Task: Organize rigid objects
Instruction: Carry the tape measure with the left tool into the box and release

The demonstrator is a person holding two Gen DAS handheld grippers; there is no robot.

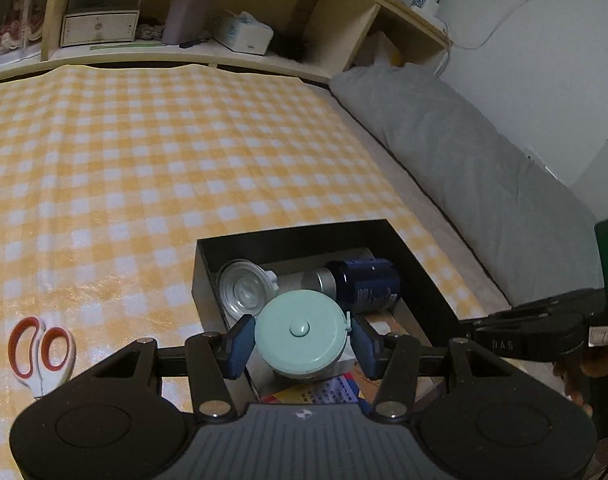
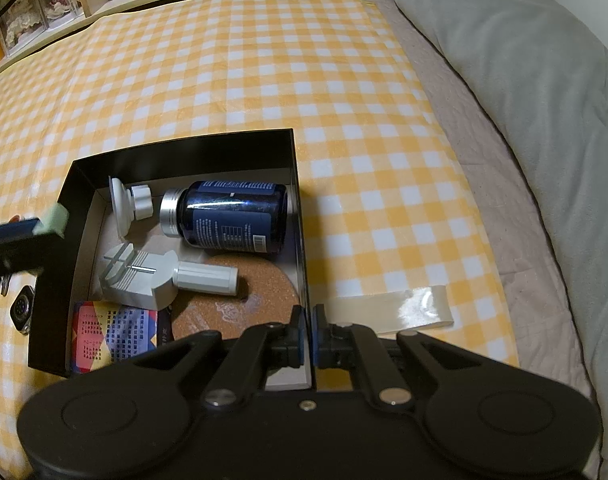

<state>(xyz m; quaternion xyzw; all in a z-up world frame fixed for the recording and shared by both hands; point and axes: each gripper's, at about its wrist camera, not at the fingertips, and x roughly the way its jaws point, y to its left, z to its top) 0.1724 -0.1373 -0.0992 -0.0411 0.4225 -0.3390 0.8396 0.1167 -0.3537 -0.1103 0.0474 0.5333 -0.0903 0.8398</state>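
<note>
A black box [image 2: 183, 148] sits on the yellow checked cloth [image 2: 263, 60]. It holds a dark blue bottle [image 2: 231, 216], a white suction cup [image 2: 119, 204], a grey tool [image 2: 143, 276], a cork disc [image 2: 239, 304] and a printed card pack [image 2: 111, 332]. My left gripper [image 1: 301, 338] is shut on a round mint-green tape measure [image 1: 301, 328], held above the box [image 1: 287, 236]. My right gripper [image 2: 308, 338] is shut on the box's right wall. The left gripper [image 2: 43, 228] shows at the box's left edge in the right wrist view.
Red-handled scissors [image 1: 41, 354] lie on the cloth left of the box. A smartwatch [image 2: 21, 308] lies by the box's left side. A grey pillow [image 2: 524, 80] runs along the right. Shelves [image 1: 207, 24] with boxes stand at the back. Tape [image 2: 404, 308] holds the cloth's edge.
</note>
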